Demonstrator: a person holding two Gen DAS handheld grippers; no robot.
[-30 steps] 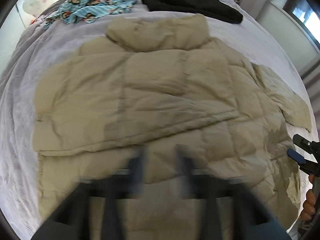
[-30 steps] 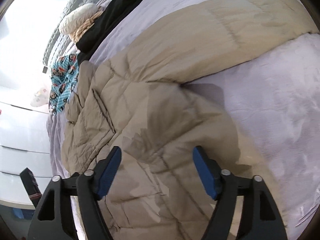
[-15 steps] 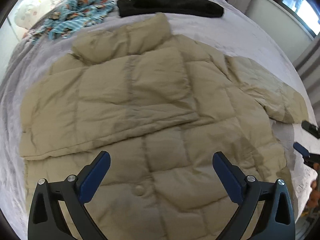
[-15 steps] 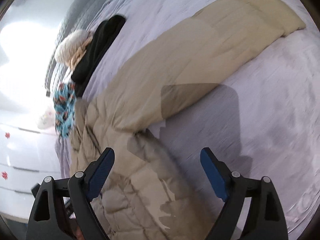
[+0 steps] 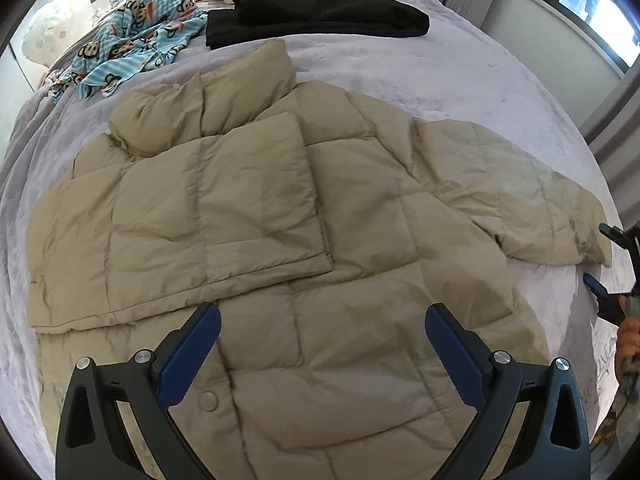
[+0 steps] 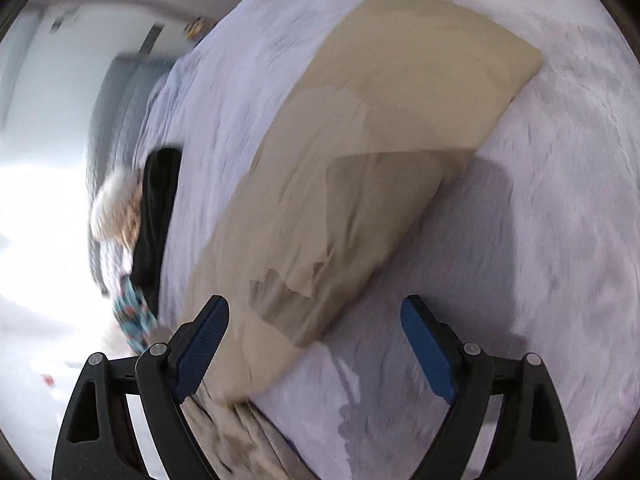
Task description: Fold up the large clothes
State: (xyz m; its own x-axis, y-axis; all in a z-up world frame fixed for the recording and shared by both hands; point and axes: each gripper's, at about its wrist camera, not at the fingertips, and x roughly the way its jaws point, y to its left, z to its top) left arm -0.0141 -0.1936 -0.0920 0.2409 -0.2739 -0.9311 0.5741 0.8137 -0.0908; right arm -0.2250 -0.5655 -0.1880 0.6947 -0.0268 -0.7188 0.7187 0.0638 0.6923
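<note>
One sleeve of the beige quilted puffer jacket [image 5: 280, 240] is folded; right tool [image 6: 316, 344], wide open and empty, must grasp the outstretched sleeve [image 6: 400, 128] near the bed's edge. Left tool [image 5: 320, 352] is likewise open and empty.

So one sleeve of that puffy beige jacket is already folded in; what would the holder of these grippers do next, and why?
Probably bring the open right gripper down onto the cuff of the spread sleeve of the puffy beige quilted jacket and close on it: that sleeve lies out flat on the lilac bedspread, unfolded.
</note>
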